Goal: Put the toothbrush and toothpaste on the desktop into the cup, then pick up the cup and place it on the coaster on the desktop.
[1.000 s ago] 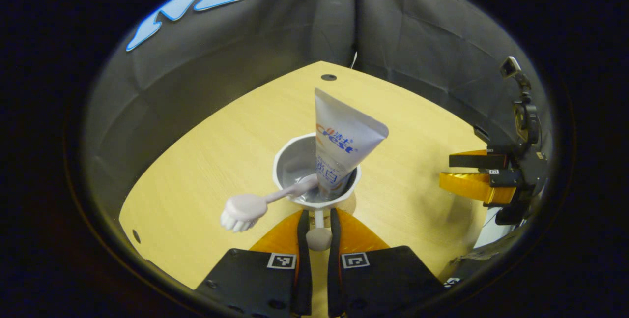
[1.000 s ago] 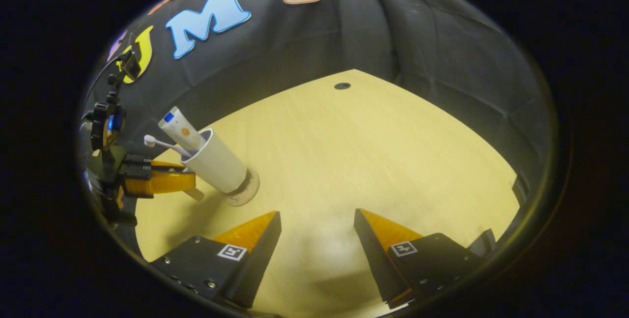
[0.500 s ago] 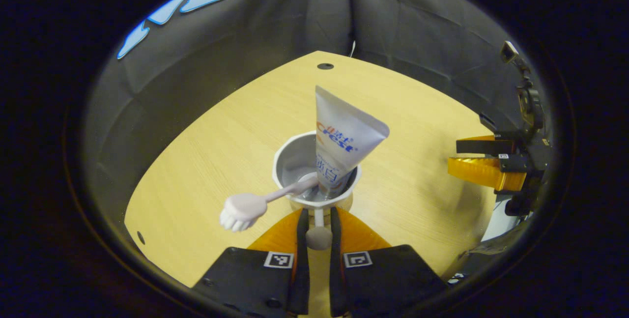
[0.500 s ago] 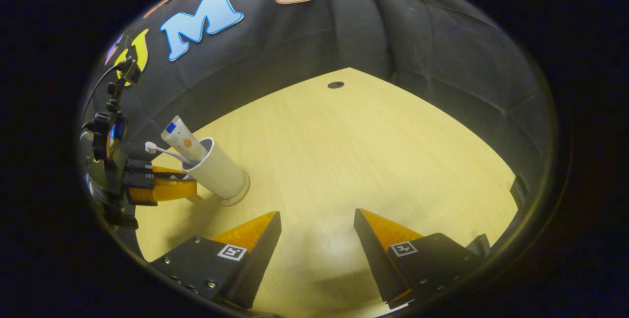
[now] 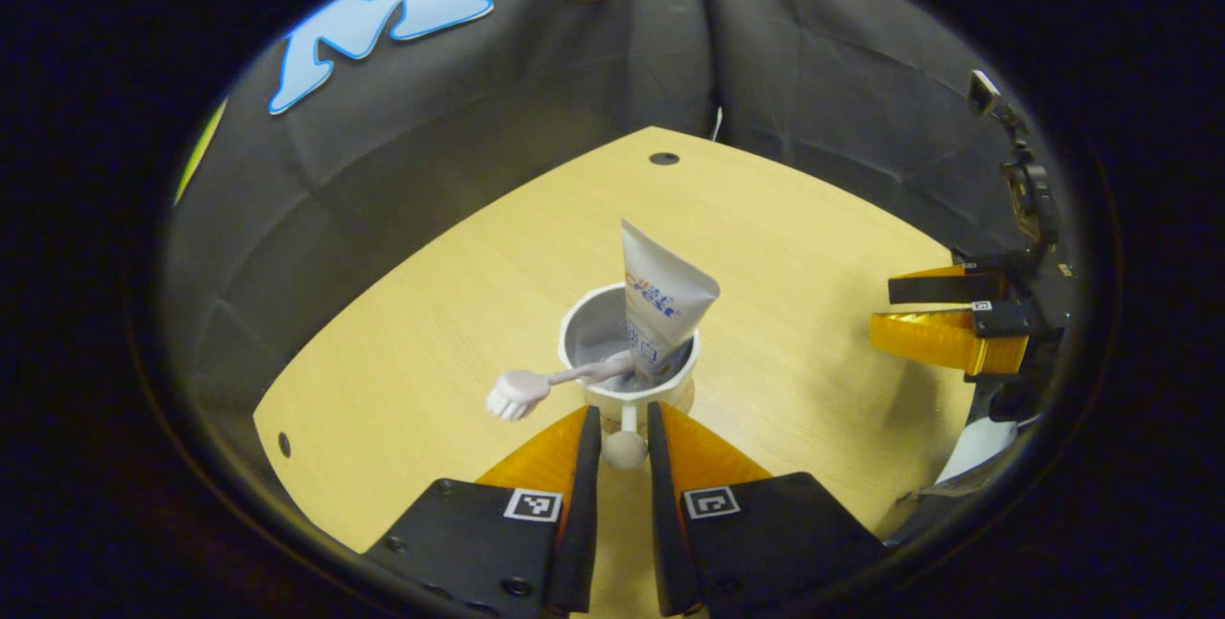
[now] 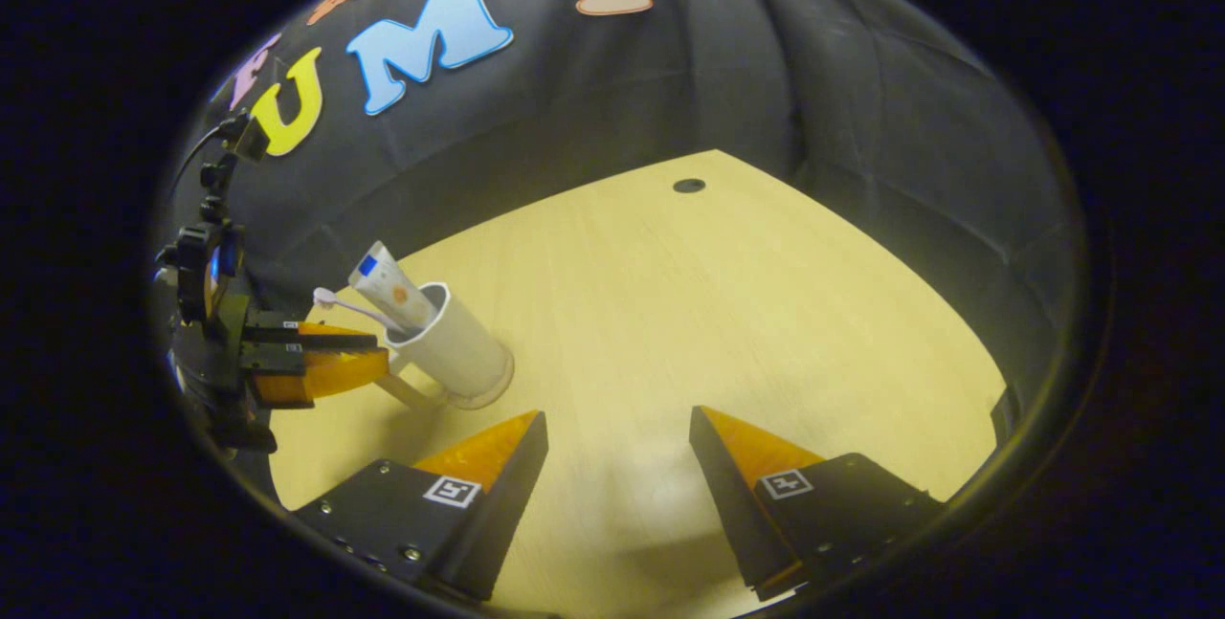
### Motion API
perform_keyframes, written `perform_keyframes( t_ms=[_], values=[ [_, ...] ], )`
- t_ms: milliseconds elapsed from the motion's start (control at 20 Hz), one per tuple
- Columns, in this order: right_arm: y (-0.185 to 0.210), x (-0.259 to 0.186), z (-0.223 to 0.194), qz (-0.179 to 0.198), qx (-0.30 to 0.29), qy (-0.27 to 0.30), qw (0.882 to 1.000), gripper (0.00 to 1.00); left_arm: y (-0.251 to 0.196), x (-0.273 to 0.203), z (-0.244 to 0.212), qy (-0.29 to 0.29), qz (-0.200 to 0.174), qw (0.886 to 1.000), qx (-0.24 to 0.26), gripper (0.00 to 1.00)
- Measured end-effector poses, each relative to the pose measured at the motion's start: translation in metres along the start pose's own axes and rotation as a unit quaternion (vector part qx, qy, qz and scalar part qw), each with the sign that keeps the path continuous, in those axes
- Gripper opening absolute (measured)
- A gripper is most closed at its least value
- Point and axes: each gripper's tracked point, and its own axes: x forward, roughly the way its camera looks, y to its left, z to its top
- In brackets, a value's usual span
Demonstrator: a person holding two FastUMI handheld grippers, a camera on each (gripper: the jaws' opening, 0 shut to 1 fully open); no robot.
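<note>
The left gripper, released beside the handle, leaves the cup with toothbrush and toothpaste seated on its coaster, while the right gripper hangs open.

White cup, pale wood desktop

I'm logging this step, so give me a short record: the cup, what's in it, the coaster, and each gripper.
cup: white, upright on the coaster
contents: toothpaste tube and toothbrush, both sticking out over the rim
left gripper: fingers on either side of the cup's handle knob; contact unclear
right gripper: open, empty, over the desktop
</note>
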Motion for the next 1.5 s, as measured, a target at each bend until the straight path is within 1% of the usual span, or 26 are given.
perform_keyframes(
  t_ms=[100, 150, 300, 450, 550, 600, 700, 750, 800, 850, 950, 1000, 1100, 1250, 1350, 1450, 1500],
  values=[
    [0.008, -0.005, 0.013, 0.013, -0.018, -0.011, 1.000, 0.90, 0.004, -0.014, -0.005, -0.013, 0.019, 1.000, -0.021, 0.40],
    [0.011, -0.008, 0.019, 0.019, -0.031, -0.016, 0.999, 0.90, 0.007, -0.021, -0.012, -0.019, 0.032, 0.999, -0.032, 0.32],
    [0.029, -0.020, 0.040, 0.047, -0.057, -0.033, 0.997, 0.90, 0.019, -0.034, -0.026, -0.040, 0.079, 0.993, -0.074, 0.32],
    [0.043, -0.032, 0.060, 0.065, -0.091, -0.058, 0.992, 0.90, 0.033, -0.075, -0.021, -0.068, 0.136, 0.982, -0.114, 0.33],
    [0.053, -0.043, 0.077, 0.077, -0.121, -0.080, 0.986, 0.90, 0.037, -0.098, -0.024, -0.097, 0.176, 0.971, -0.129, 0.33],
    [0.058, -0.048, 0.085, 0.085, -0.131, -0.091, 0.984, 0.90, 0.034, -0.108, -0.022, -0.114, 0.196, 0.964, -0.138, 0.41],
    [0.067, -0.058, 0.101, 0.095, -0.144, -0.111, 0.979, 0.90, 0.023, -0.122, -0.016, -0.154, 0.234, 0.948, -0.154, 0.40],
    [0.070, -0.063, 0.107, 0.098, -0.149, -0.121, 0.976, 0.90, 0.014, -0.123, -0.015, -0.174, 0.246, 0.940, -0.161, 0.34],
    [0.073, -0.069, 0.114, 0.101, -0.153, -0.130, 0.974, 0.90, 0.006, -0.127, -0.012, -0.193, 0.256, 0.932, -0.168, 0.34],
    [0.074, -0.075, 0.119, 0.104, -0.157, -0.138, 0.972, 0.90, 0.001, -0.131, -0.007, -0.211, 0.264, 0.925, -0.173, 0.40],
    [0.080, -0.086, 0.126, 0.115, -0.163, -0.146, 0.969, 0.90, -0.004, -0.145, 0.002, -0.240, 0.276, 0.912, -0.185, 0.40],
    [0.085, -0.091, 0.130, 0.120, -0.164, -0.151, 0.967, 0.90, -0.008, -0.149, 0.008, -0.253, 0.277, 0.908, -0.188, 0.34],
    [0.095, -0.098, 0.135, 0.131, -0.165, -0.159, 0.965, 0.90, -0.007, -0.154, 0.012, -0.267, 0.279, 0.903, -0.186, 0.40],
    [0.108, -0.104, 0.144, 0.138, -0.169, -0.176, 0.960, 0.90, -0.006, -0.159, 0.017, -0.277, 0.278, 0.901, -0.187, 0.67],
    [0.114, -0.105, 0.145, 0.140, -0.169, -0.181, 0.959, 0.89, -0.006, -0.161, 0.017, -0.280, 0.276, 0.899, -0.195, 0.76],
    [0.122, -0.109, 0.146, 0.143, -0.171, -0.184, 0.957, 0.95, -0.005, -0.165, 0.018, -0.285, 0.279, 0.894, -0.203, 0.85],
    [0.125, -0.112, 0.147, 0.143, -0.175, -0.187, 0.956, 0.95, -0.004, -0.169, 0.020, -0.291, 0.283, 0.891, -0.204, 0.89]
  ],
)
